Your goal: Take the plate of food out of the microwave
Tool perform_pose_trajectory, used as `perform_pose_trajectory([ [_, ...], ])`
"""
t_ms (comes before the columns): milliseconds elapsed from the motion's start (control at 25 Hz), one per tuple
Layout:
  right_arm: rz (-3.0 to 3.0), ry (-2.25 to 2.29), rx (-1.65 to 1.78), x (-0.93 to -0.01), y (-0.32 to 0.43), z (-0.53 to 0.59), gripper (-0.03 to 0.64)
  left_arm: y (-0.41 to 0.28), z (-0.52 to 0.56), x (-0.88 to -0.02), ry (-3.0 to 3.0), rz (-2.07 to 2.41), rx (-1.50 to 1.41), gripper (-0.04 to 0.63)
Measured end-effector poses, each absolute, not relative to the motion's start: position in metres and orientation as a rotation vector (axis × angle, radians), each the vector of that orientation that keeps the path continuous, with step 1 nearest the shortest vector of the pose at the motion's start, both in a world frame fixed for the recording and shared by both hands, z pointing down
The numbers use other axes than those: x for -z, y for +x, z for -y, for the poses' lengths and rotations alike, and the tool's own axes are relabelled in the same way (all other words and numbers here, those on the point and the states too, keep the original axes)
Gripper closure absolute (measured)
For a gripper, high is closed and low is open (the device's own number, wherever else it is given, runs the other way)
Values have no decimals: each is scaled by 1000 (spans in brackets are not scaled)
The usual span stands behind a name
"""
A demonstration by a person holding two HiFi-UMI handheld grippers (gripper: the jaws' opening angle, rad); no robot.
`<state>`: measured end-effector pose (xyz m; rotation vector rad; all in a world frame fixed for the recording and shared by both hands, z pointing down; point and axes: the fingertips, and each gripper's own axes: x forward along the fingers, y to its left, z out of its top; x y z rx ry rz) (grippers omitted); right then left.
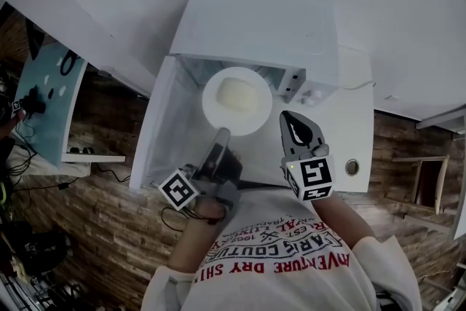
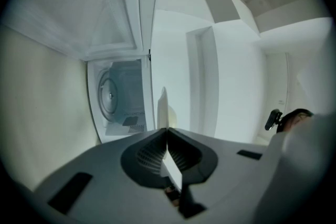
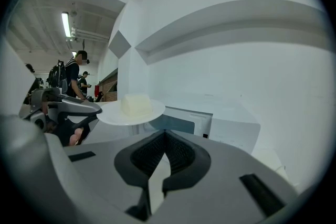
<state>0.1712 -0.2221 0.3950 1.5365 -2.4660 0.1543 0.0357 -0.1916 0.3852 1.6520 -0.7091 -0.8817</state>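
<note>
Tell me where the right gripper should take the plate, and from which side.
Probably the bare rim of the plate on its right edge, coming in level from the right: the left gripper clamps the near-left rim, and the food fills the middle.

head: steeply down on microwave (image 1: 255,25) | left gripper view: close, facing cavity (image 2: 123,99) | right gripper view: shares plate (image 3: 131,113)

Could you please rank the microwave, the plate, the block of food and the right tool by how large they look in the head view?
1. microwave
2. plate and right tool: they look about alike, and the right tool is nearer the camera, so unranked
3. block of food
</note>
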Motion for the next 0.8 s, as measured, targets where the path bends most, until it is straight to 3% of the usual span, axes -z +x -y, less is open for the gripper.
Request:
perform_pose_trajectory([
  [800,2458,1525,-165,-399,163,227,607,30,195,-391,1645,707,880,583],
])
